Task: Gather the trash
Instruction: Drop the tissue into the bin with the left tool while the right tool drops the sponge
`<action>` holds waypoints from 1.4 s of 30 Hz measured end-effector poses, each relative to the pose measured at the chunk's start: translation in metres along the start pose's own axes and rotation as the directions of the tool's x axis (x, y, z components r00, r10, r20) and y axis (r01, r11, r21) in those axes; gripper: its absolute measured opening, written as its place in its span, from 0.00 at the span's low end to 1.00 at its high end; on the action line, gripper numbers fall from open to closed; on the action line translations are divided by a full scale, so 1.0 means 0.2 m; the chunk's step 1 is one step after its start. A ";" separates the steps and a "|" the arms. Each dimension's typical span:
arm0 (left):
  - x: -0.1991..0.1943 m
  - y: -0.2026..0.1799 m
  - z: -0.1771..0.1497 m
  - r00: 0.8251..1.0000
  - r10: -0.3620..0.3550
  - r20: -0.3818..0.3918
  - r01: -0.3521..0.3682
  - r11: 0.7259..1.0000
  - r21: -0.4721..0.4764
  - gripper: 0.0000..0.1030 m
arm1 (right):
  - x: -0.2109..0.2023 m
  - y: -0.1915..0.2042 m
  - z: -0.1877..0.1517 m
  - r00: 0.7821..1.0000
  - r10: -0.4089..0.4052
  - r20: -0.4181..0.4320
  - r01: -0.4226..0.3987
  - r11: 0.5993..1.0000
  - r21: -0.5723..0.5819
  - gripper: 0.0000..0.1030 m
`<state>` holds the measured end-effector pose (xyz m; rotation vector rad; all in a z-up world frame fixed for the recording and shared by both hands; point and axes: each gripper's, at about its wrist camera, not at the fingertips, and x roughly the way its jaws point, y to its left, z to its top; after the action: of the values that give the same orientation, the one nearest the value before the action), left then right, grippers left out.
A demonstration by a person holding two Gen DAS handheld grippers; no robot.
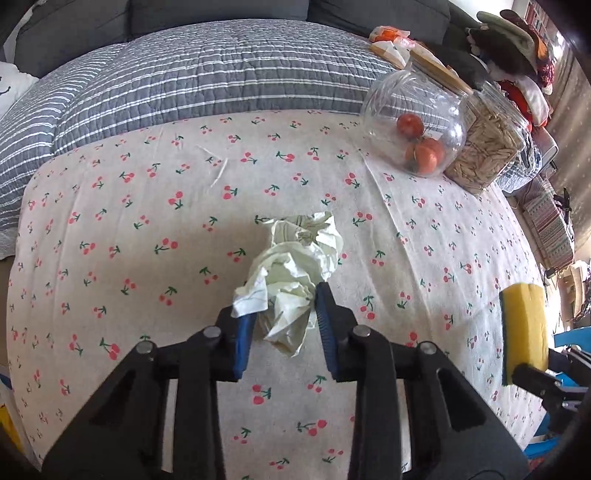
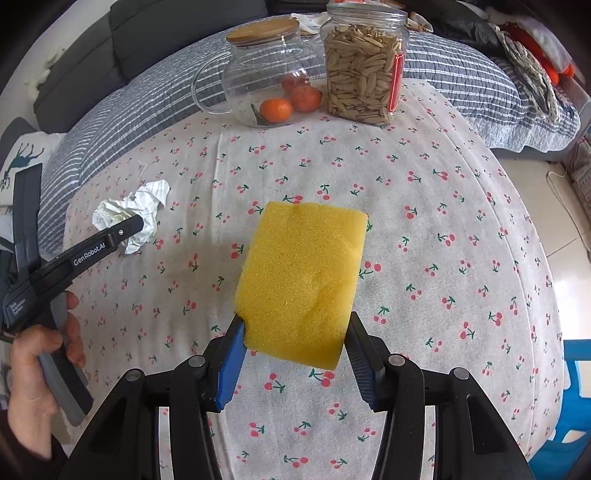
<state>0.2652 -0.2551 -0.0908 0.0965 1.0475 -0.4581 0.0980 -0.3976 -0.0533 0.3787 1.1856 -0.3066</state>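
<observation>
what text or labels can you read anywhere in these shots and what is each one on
"GenRobot.AI": white print on the side of the left gripper, seen from the right wrist view.
Small white label lower on the same gripper's body, near the hand: several short lines, too small to read.
Red label on the side of the seed jar: edge-on, unreadable.
No other readable text in either view.

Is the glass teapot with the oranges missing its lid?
No. In the right wrist view the glass teapot wears a flat wooden lid on top, with the oranges inside.
</observation>
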 end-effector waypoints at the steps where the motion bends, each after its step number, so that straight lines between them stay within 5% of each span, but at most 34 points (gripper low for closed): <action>1: -0.02 0.00 -0.01 1.000 -0.003 -0.004 0.003 1.000 0.011 0.32 | 0.00 0.00 0.00 1.000 0.002 0.001 -0.002 1.000 0.005 0.51; 12: -0.49 0.26 -0.29 0.997 0.082 0.007 -0.082 0.994 0.077 0.32 | -0.11 0.19 -0.01 0.993 0.106 0.045 -0.107 0.994 0.017 0.51; 21: -0.82 0.80 -0.62 0.984 0.174 0.036 -0.171 0.983 -0.068 0.32 | -0.18 0.56 -0.15 0.986 0.156 0.060 -0.149 0.983 -0.105 0.52; 27: -0.91 1.19 -0.79 0.956 0.292 0.000 -0.288 0.941 -0.178 0.32 | -0.14 0.84 -0.28 0.989 0.145 0.040 -0.130 0.958 -0.255 0.52; 42: -0.96 1.74 -1.05 0.938 0.334 -0.094 -0.343 0.850 -0.400 0.34 | -0.02 1.24 -0.39 0.985 0.171 -0.005 -0.160 0.915 -0.371 0.52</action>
<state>0.1576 0.1818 -0.0805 -0.0907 1.1011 0.0923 0.1373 -0.1404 -0.0447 0.1414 1.1469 0.0626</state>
